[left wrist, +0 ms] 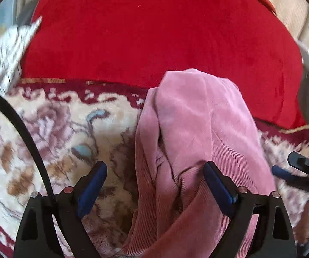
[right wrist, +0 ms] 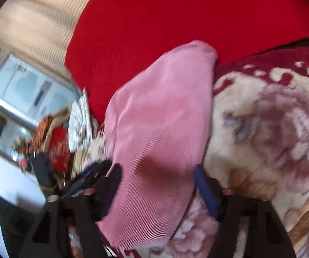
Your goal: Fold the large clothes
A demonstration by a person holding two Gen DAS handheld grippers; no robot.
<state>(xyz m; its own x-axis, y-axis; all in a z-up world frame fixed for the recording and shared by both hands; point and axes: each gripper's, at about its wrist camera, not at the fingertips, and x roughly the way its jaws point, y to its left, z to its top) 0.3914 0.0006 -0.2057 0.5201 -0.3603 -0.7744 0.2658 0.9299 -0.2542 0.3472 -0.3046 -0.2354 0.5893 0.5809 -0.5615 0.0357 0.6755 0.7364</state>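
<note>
Both jaws stand apart: our left gripper (left wrist: 155, 179) and right gripper (right wrist: 157, 181) straddle the pink garment (left wrist: 197, 133) lying bunched on the floral blanket (left wrist: 68, 129); we should pinch true corners before folding.

Each tool (left wrist: 155, 183) is a black forked frame with blue-padded fingers (left wrist: 92, 186), silver screws and red dots.

Daylit and bright on my end, light probably from the far-left window (right wrist: 25, 90). Right wrist view smeared with motion blur; left sharper, fisheye bending and dark vignette at edges.
</note>
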